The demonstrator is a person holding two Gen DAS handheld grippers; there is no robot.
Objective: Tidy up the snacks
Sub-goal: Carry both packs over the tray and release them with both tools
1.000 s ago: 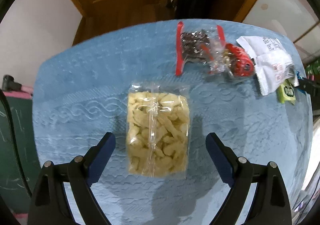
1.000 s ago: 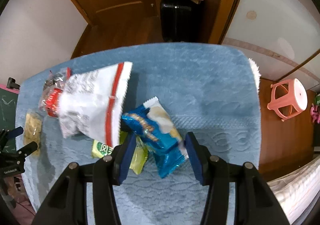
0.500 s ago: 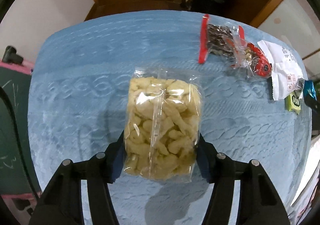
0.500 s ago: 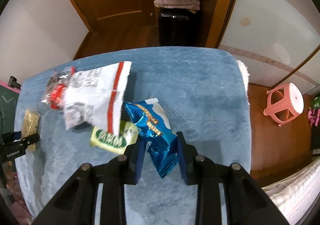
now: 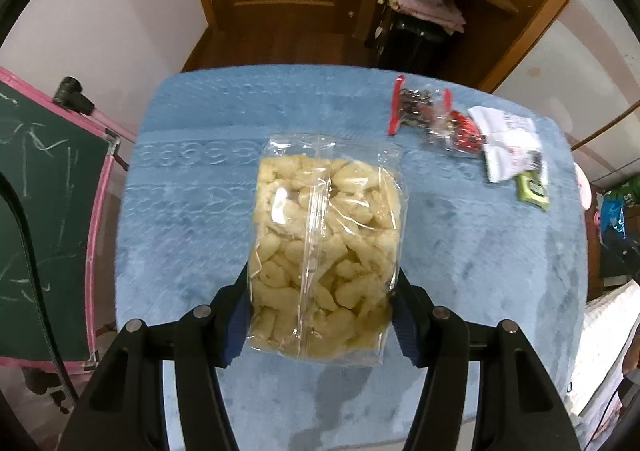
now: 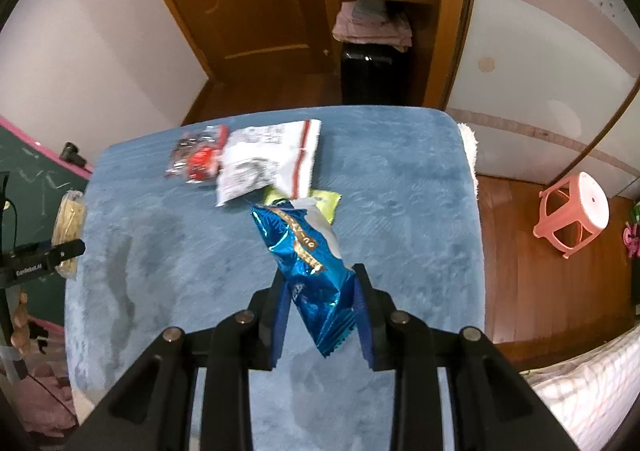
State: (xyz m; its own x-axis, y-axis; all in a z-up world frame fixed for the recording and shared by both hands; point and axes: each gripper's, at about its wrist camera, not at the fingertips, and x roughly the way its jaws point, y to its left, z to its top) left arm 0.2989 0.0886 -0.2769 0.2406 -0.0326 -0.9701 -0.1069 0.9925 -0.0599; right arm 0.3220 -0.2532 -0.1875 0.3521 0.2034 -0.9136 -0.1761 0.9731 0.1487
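The left tongs [image 5: 322, 315] are clamped on a clear bag of pale puffed snacks [image 5: 326, 247], held up above the blue-covered counter [image 5: 192, 235]. The right tongs [image 6: 320, 315] pinch a shiny blue snack packet [image 6: 308, 267], also raised off the counter. On the cloth lie 3 more snacks together: a white packet with a red stripe [image 6: 268, 163], a red packet [image 6: 200, 163] touching it, and a green packet [image 6: 328, 203] partly under the white one.

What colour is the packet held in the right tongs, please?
Shiny blue packet, clearest in the right wrist view.
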